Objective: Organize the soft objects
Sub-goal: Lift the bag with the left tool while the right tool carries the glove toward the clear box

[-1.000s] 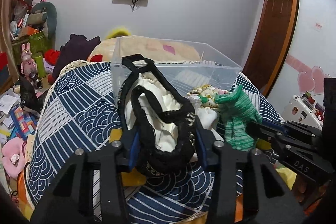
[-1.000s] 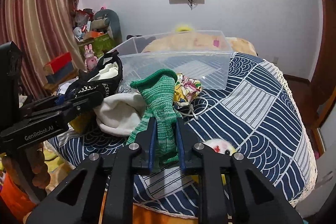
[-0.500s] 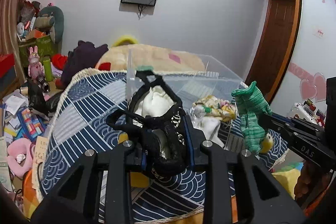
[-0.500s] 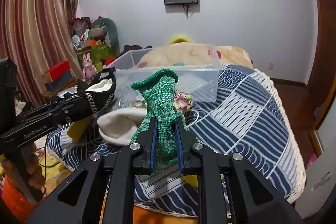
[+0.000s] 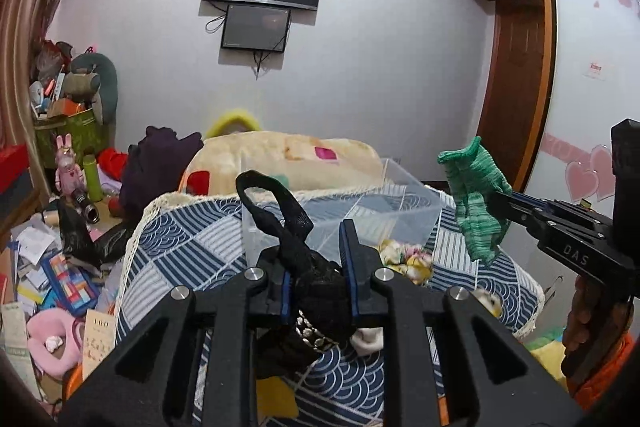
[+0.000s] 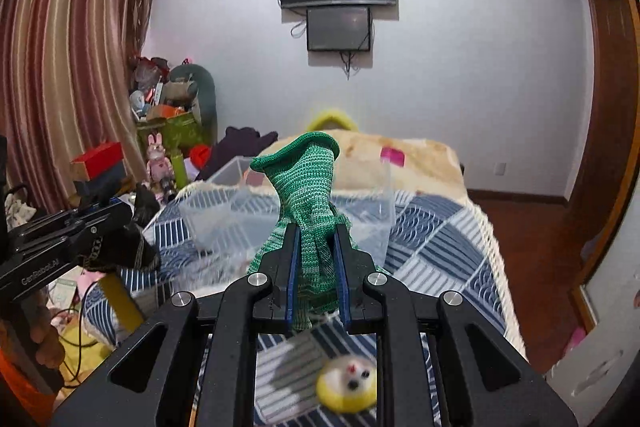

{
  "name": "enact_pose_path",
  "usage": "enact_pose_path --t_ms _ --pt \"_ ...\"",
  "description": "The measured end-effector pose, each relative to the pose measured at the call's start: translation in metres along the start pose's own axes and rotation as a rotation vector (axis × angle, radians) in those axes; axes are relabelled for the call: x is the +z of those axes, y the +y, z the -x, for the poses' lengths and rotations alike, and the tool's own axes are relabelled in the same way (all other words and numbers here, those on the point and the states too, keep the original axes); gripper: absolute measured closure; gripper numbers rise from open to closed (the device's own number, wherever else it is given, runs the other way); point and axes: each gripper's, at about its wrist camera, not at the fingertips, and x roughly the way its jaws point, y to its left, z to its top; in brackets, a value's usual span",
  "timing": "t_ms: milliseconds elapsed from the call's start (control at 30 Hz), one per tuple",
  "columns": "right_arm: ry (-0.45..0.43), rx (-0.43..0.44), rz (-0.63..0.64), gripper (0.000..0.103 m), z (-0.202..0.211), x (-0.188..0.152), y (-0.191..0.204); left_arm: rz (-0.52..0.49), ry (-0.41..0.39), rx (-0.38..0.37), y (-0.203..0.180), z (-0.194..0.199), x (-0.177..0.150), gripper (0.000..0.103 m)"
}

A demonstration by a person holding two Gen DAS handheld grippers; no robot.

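My left gripper (image 5: 316, 263) is shut on a black lacy garment (image 5: 308, 283) and holds it up above the bed; its strap loops upward. It also shows at the left of the right wrist view (image 6: 120, 247). My right gripper (image 6: 316, 247) is shut on a green knitted sock (image 6: 308, 187), raised in front of the clear plastic bin (image 6: 224, 215). The sock also shows in the left wrist view (image 5: 476, 203). The bin (image 5: 400, 203) sits on the blue patterned bedspread (image 5: 180, 247). A floral cloth (image 5: 404, 259) lies beside the bin.
A small yellow and white plush (image 6: 348, 383) lies on the bedspread (image 6: 440, 247) near its front edge. A beige blanket roll (image 5: 288, 155) lies behind the bin. Cluttered floor and boxes (image 5: 44, 267) are at the left. A wardrobe (image 5: 516, 67) stands right.
Both grippers have risen away from the bed with their items. The black garment has pulled free of the white cloth, and the green sock hangs higher in the air.
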Motion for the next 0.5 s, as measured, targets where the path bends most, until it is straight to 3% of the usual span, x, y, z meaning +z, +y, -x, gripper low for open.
enact_pose_path --t_ms 500 --pt "-0.015 -0.007 0.008 0.089 -0.026 0.029 -0.009 -0.011 -0.033 0.005 0.014 -0.034 0.067 0.084"
